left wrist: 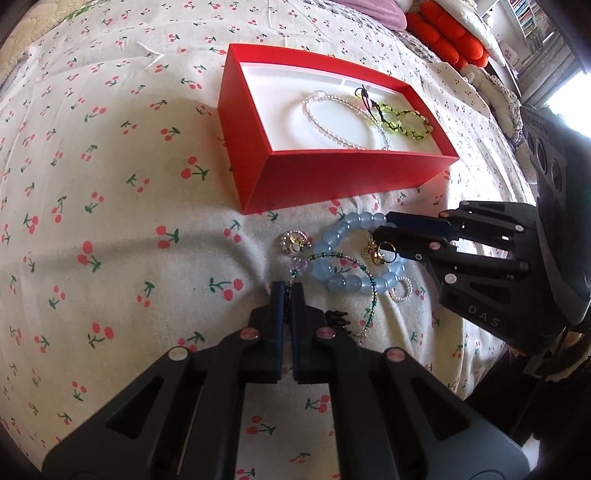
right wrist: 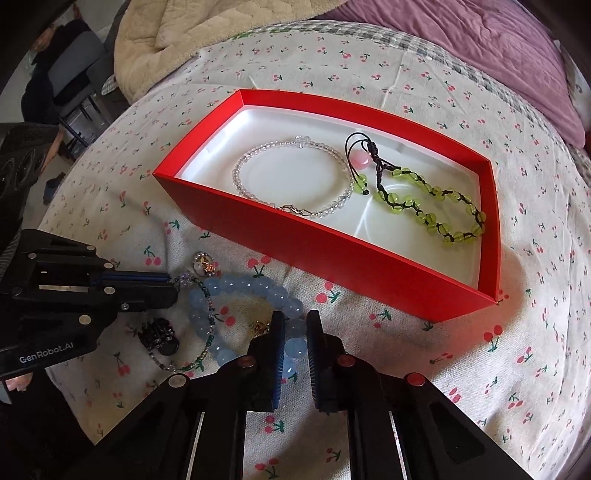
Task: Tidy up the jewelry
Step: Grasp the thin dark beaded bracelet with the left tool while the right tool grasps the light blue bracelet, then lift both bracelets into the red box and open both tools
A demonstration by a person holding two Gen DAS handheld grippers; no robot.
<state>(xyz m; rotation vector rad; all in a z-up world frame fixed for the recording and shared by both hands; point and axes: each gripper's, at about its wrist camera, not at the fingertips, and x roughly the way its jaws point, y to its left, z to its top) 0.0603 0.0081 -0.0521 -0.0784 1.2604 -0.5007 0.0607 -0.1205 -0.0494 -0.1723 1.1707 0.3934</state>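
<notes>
A red box [left wrist: 332, 177] [right wrist: 332, 251] with a white liner holds a clear bead bracelet [right wrist: 291, 177] and a green bead bracelet [right wrist: 432, 206]. On the cherry-print cloth in front lie a blue bead bracelet [left wrist: 340, 254] [right wrist: 255, 291], a thin green bead necklace [left wrist: 369, 295] [right wrist: 207, 332], a sparkly brooch [left wrist: 293, 242] [right wrist: 204, 265], gold rings [left wrist: 380, 253] and a small pearl ring [left wrist: 400, 290]. My left gripper [left wrist: 287, 291] [right wrist: 173, 286] is shut on the thin necklace near its purple charm. My right gripper [right wrist: 295, 325] [left wrist: 380, 227] is narrowly open, its fingers straddling the blue bracelet.
A black hair clip [right wrist: 160, 334] lies by the necklace. Beige [right wrist: 177, 33] and purple blankets [right wrist: 480, 48] lie behind the box. Orange cushions [left wrist: 447, 33] sit at the far right of the bed. A chair [right wrist: 70, 85] stands off the bed's edge.
</notes>
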